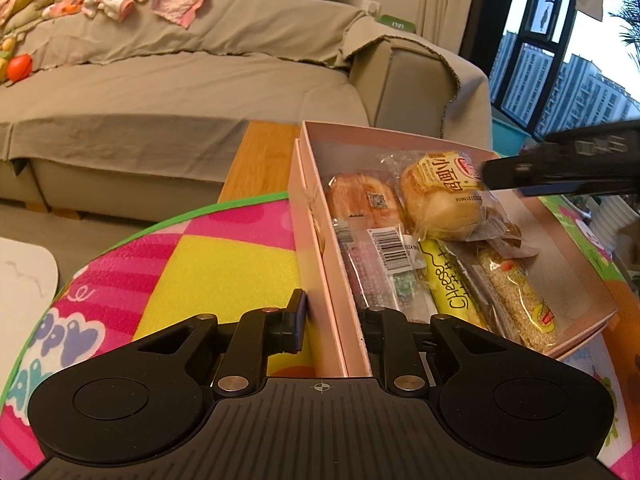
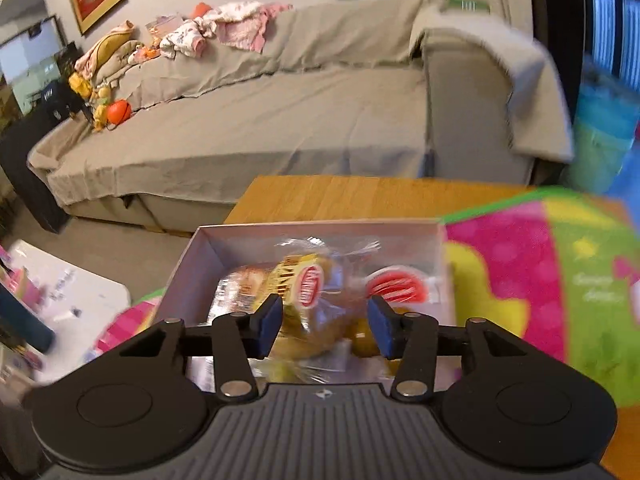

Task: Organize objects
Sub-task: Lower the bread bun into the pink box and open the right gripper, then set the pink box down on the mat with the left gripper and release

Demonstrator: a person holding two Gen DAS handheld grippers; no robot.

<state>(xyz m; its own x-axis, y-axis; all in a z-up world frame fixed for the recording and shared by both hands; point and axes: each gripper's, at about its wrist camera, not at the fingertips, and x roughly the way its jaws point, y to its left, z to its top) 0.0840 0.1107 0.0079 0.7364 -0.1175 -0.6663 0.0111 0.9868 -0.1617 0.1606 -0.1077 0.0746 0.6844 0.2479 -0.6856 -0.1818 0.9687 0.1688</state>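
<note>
Left tool [image 1: 334, 320] clamps the near wall of the pale pink cardboard box [image 1: 316, 216] on the colourful-mat surface [image 1: 224, 264]; right tool [image 2: 324, 326] gapes wide over the clear-wrapped bun [image 2: 308, 288] inside.

Left wrist: low over the play mat [image 1: 208, 264], close at the pink box [image 1: 320, 280] side wall, facing 12 o'clock toward the sofa [image 1: 180, 92].
Right wrist: slightly higher, close above the box, same heading.
Shared: box, wrapped bun [image 1: 440, 196], sofa.
</note>
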